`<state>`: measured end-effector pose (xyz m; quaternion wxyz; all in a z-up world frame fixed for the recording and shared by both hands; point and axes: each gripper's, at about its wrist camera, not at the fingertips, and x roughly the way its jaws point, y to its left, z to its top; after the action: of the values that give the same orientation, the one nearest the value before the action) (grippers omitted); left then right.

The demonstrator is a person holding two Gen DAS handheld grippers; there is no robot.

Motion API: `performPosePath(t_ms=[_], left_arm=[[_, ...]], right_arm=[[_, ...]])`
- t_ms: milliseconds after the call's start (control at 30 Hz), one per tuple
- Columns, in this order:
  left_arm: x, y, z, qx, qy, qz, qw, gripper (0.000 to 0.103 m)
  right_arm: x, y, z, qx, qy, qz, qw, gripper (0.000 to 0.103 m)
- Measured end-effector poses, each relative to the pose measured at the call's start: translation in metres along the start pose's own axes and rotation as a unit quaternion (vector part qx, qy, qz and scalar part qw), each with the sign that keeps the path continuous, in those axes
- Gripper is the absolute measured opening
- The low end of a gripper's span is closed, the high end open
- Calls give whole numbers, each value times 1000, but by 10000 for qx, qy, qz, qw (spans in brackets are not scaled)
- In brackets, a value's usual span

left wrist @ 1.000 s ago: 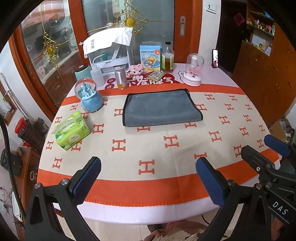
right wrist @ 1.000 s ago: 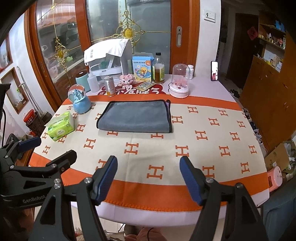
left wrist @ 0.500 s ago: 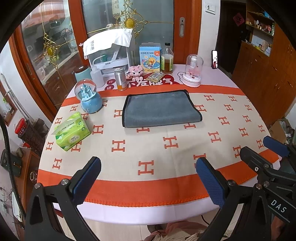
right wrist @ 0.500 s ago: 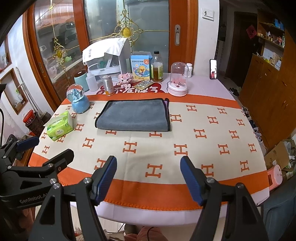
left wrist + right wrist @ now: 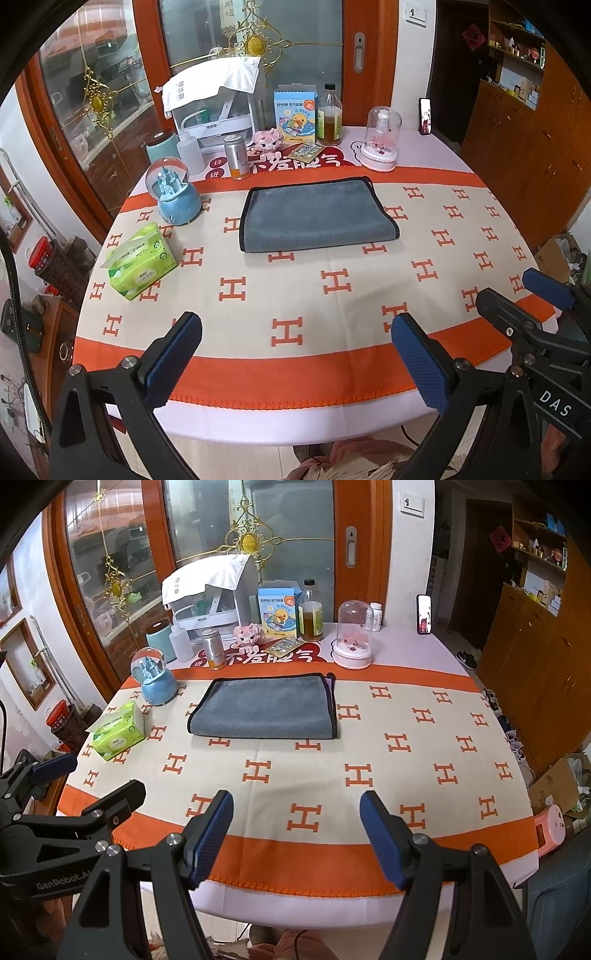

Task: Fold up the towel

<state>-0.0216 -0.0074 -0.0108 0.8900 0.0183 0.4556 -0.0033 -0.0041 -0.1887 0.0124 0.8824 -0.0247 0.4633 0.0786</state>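
Note:
A grey towel [image 5: 317, 214] with black edging lies folded flat on the far half of the round table, also in the right wrist view [image 5: 264, 707]. My left gripper [image 5: 295, 343] is open and empty, held above the table's near edge, well short of the towel. My right gripper [image 5: 297, 819] is open and empty, also over the near edge. The right gripper shows at the right of the left wrist view [image 5: 517, 299]; the left gripper shows at the left of the right wrist view [image 5: 88, 786].
The table [image 5: 332, 295] has a beige cloth with orange H marks. A green tissue pack [image 5: 140, 264] and a blue snow globe [image 5: 173, 195] stand left of the towel. Bottles, a box, a glass dome [image 5: 382, 140] and a white appliance [image 5: 218, 107] line the far edge.
Both grippers have drawn back slightly from the table, so the towel looks a little farther. Nothing on the table moved.

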Motion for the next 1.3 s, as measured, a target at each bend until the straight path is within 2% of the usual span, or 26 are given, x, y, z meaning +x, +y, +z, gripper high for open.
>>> performPosePath(t_ms=[533, 1300], left_arm=[[7, 4, -2, -66, 207, -92, 9997, 102], [7, 6, -4, -77, 229, -155, 9996, 102]], right_arm=[[-2, 5, -1, -16, -20, 37, 10000, 71], [4, 3, -3, 8, 100, 57, 9999, 71]])
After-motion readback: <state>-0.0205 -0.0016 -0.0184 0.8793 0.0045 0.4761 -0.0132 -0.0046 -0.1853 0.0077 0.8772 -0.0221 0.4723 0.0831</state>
